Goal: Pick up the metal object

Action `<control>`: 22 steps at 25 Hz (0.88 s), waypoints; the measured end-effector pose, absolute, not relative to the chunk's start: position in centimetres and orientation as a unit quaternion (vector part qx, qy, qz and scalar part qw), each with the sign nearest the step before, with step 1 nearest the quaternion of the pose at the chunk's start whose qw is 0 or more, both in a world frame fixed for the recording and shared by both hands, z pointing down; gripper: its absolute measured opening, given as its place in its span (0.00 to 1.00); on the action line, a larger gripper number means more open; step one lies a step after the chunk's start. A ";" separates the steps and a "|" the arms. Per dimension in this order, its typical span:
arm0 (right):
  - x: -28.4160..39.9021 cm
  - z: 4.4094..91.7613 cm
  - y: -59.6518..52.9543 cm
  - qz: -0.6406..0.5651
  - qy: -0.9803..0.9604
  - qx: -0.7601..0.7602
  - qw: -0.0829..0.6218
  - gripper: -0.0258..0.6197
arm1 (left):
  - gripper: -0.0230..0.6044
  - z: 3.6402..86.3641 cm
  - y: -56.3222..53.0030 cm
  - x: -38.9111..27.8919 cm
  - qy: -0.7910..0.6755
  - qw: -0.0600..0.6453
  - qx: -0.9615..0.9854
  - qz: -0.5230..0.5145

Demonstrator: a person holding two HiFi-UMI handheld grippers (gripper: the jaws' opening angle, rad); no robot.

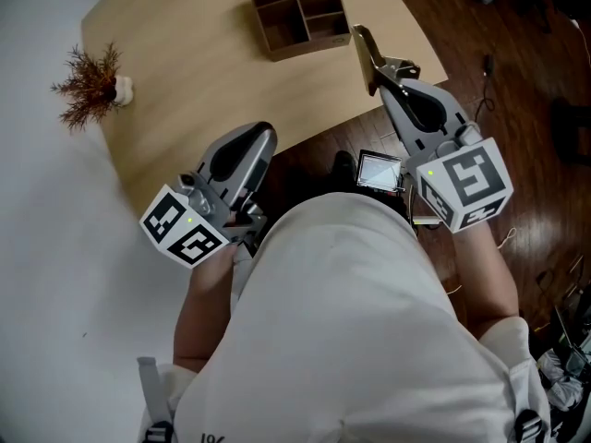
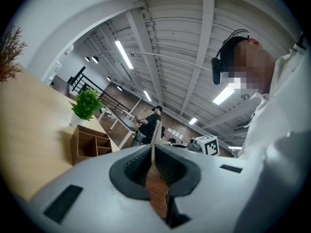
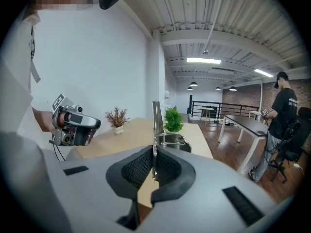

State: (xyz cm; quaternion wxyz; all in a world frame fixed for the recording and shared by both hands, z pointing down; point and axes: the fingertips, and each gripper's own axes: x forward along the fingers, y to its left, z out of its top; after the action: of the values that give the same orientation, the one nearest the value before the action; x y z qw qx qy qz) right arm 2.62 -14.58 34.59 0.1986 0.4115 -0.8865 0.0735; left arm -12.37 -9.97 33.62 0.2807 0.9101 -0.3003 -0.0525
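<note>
while clenched on the metal object [image 3: 156,116], right hand-held gripper [image 3: 153,160] up off the table [image 1: 203,72], out past its near right edge. jaws pressed flat against a thin grey strip standing upright between them, with a bulkier clamp-like piece at the strip's far side, dull and silvery. left hand-held gripper [image 1: 265,135] well apart from it, low at the table's near edge, jaws shut tight with nothing between them.

ahead on the table, wooden organiser [image 1: 268,28], open compartments up, not touching either tool. off to the left, dried sprig [image 1: 90,83] in a small white pot. nothing lying between the held strip and the table.

only in the head view: a small lit screen [image 1: 379,170] below the table edge, between the two tools. only in the gripper views: a green plant [image 3: 172,119] beyond the strip, and a person in dark clothes [image 3: 282,115] beside a dark desk in the background.
</note>
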 end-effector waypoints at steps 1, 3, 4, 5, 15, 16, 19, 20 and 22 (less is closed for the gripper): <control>2.7 34.6 -14.4 0.075 -0.886 0.412 0.199 0.05 | 0.04 33.7 -9.8 -12.3 -0.300 0.282 0.910 -0.052; 2.8 34.8 -14.2 0.078 -0.885 0.413 0.200 0.05 | 0.04 33.7 -9.6 -12.2 -0.299 0.285 0.909 -0.051; 2.8 34.9 -14.1 0.079 -0.884 0.413 0.201 0.05 | 0.04 33.7 -9.6 -12.0 -0.297 0.286 0.909 -0.051; 2.9 35.1 -14.0 0.080 -0.884 0.413 0.203 0.05 | 0.04 33.7 -9.5 -11.9 -0.295 0.288 0.910 -0.051; 3.4 36.6 -13.0 0.101 -0.879 0.416 0.209 0.05 | 0.04 34.5 -8.8 -11.2 -0.290 0.302 0.907 -0.047; 3.4 36.7 -12.9 0.104 -0.879 0.416 0.209 0.05 | 0.04 34.5 -8.9 -11.3 -0.291 0.303 0.906 -0.047; 3.3 36.7 -12.7 0.107 -0.880 0.413 0.209 0.05 | 0.04 34.5 -9.0 -11.3 -0.293 0.304 0.906 -0.046; 3.3 36.7 -12.6 0.108 -0.880 0.413 0.209 0.05 | 0.04 34.5 -9.0 -11.3 -0.293 0.304 0.905 -0.046; 3.2 36.7 -12.5 0.111 -0.880 0.412 0.206 0.05 | 0.04 34.6 -9.1 -11.4 -0.295 0.305 0.904 -0.047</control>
State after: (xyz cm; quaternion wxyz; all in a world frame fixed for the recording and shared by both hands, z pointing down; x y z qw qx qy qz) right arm 3.22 -12.46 36.68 0.2064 0.4125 -0.8803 0.1110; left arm -11.39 -9.06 34.57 0.3051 0.9042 -0.2950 -0.0468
